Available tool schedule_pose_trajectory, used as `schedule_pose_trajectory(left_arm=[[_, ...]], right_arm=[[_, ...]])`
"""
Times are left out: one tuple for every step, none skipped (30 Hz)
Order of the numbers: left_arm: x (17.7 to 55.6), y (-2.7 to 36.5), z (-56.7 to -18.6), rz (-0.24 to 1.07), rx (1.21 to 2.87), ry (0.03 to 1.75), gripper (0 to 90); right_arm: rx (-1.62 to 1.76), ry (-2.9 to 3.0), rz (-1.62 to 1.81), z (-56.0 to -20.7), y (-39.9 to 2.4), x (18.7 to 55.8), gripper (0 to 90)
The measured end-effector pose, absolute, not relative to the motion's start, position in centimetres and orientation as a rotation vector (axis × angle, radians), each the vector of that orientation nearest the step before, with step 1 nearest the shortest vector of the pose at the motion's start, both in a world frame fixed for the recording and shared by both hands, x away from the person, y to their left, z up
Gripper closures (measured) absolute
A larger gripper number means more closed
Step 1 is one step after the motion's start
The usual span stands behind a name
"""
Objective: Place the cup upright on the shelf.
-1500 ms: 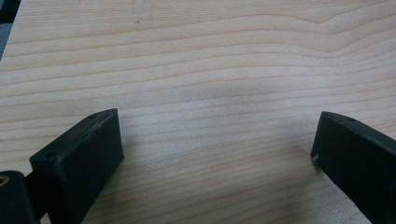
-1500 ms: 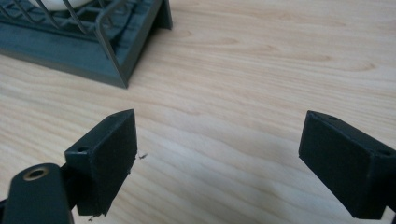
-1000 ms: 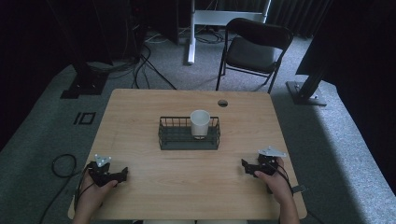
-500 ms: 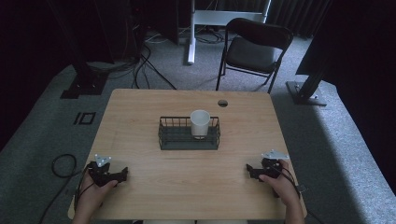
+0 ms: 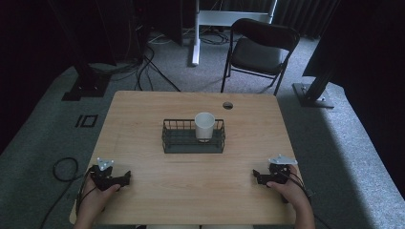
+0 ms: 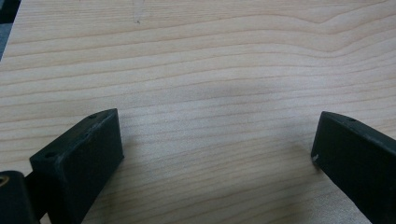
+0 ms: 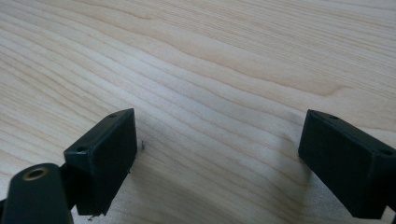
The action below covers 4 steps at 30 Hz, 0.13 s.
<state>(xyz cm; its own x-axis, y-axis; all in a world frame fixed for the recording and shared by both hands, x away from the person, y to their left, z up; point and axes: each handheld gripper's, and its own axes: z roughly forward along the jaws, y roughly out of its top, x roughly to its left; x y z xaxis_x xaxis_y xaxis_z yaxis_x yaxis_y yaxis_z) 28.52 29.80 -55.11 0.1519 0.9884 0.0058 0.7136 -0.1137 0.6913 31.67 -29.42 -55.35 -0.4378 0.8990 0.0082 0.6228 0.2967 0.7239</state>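
Both grippers low at the near edge of the wooden table [image 5: 143, 119], one at each near corner, each held in a hand. Left gripper [image 5: 125, 178]: jaws spread wide, nothing between them; its own view has bare wood grain running across the gap from one black jaw to the other, jaw tips close above the surface or resting on it, cannot tell which. Right gripper [image 5: 257, 176]: jaws likewise parted wide and empty, plain table top between them in its own view, a tiny dark speck on the wood just beside the inner face of one jaw. From the high view, each gripper's jaws point inward toward the table's middle. The white cup [image 5: 204, 126] stands upright inside the black wire basket [image 5: 177, 141], in the basket's right-hand part, mouth up. Basket and cup sit ahead of both sets of jaws, well apart from each, roughly midway between the two grippers and farther up the table. Neither jaw pair touches basket or cup. The left hand [image 5: 95, 199] and right hand [image 5: 292, 193] rest behind the grippers at the table's near rim.
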Motion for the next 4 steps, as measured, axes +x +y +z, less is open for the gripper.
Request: schedule_pose_trajectory(left_arm=[[28.52,29.80,-55.11,0.655,1.889,1.617,2.3],[28.52,29.80,-55.11,0.655,1.889,1.617,2.3],[28.52,29.80,-55.11,0.655,1.890,1.617,2.3],[28.52,29.80,-55.11,0.655,1.889,1.618,2.3]], right_arm=[[1.362,2.170,0.936,-55.35,-29.42,31.67,11.1],[1.362,2.170,0.936,-55.35,-29.42,31.67,11.1],[1.362,2.170,0.936,-55.35,-29.42,31.67,11.1],[1.361,2.171,0.936,-55.35,-29.42,31.68,11.0]])
